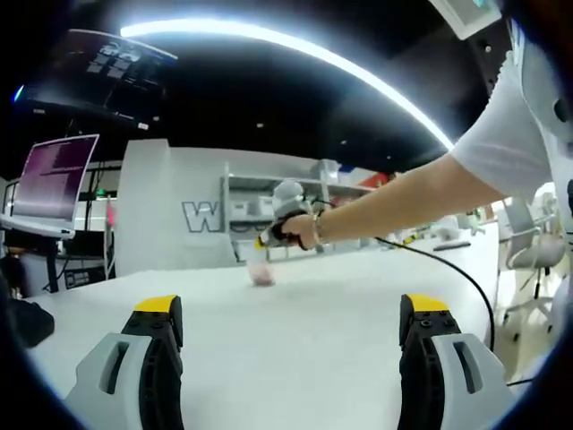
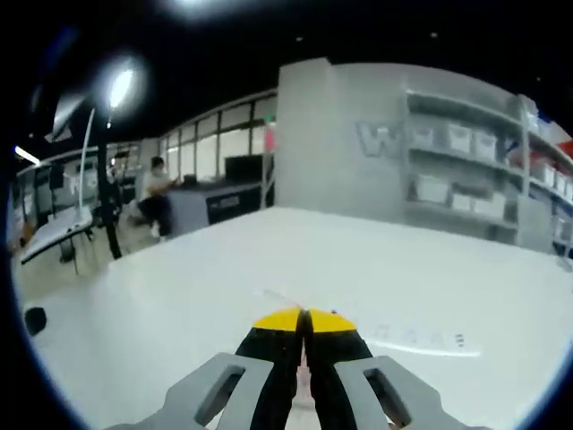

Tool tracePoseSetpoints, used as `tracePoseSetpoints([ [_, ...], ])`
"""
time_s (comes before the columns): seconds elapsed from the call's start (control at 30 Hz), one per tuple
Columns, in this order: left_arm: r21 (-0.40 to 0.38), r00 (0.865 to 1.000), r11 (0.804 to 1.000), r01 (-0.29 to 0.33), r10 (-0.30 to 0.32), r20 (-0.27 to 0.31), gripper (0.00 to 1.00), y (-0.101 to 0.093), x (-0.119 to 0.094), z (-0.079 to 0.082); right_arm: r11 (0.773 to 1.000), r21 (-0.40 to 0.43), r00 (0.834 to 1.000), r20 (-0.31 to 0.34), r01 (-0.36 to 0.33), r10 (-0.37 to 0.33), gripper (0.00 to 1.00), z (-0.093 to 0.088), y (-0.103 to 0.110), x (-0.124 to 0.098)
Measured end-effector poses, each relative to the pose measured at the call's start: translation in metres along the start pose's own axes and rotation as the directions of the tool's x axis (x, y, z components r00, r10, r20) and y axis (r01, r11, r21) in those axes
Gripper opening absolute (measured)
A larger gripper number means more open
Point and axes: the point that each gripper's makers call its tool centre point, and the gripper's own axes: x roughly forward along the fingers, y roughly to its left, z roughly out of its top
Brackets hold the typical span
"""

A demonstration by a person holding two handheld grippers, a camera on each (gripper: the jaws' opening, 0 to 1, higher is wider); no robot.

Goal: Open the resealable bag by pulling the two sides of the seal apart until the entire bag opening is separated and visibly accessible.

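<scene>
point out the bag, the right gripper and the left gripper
bag [image 1: 261, 275], left gripper view, pinkish middle
right gripper [image 2: 304, 315], right gripper view, between its closed yellow tips
left gripper [image 1: 293, 309], left gripper view, between its open tips

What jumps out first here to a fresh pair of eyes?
In the left gripper view, a person's arm stretches across the white table, holding the right tool just above a small pinkish bag. The left tool stands wide open. In the right gripper view, the yellow-tipped jaws are pressed together.
</scene>
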Motion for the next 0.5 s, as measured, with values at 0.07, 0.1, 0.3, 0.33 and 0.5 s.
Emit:
tracePoseSetpoints([
  [0.07,-0.002,1.000,1.000,-0.001,0.001,0.003,0.99,0.000,0.000,0.001,1.000,0.000,1.000,-0.005,-0.010,0.010,0.00,-0.002,0.003,0.001],
  [0.1,-0.002,1.000,1.000,0.000,0.000,0.004,0.99,0.000,0.000,0.001,1.000,0.005,1.000,-0.007,-0.017,0.017,0.00,-0.003,0.005,0.002],
  [0.3,0.003,1.000,1.000,0.000,0.000,0.003,0.99,-0.001,-0.001,0.001,0.999,0.015,0.999,-0.016,-0.046,0.046,0.00,-0.008,0.013,0.004],
  [0.33,0.002,1.000,1.000,0.000,0.000,0.005,0.99,-0.001,-0.001,0.001,0.998,0.016,0.998,-0.019,-0.055,0.055,0.00,-0.009,0.015,0.004],
  [0.5,0.007,1.000,1.000,-0.001,0.001,0.001,0.99,-0.002,-0.001,0.000,0.996,0.007,0.996,-0.036,-0.086,0.087,0.00,-0.016,0.026,0.005],
])
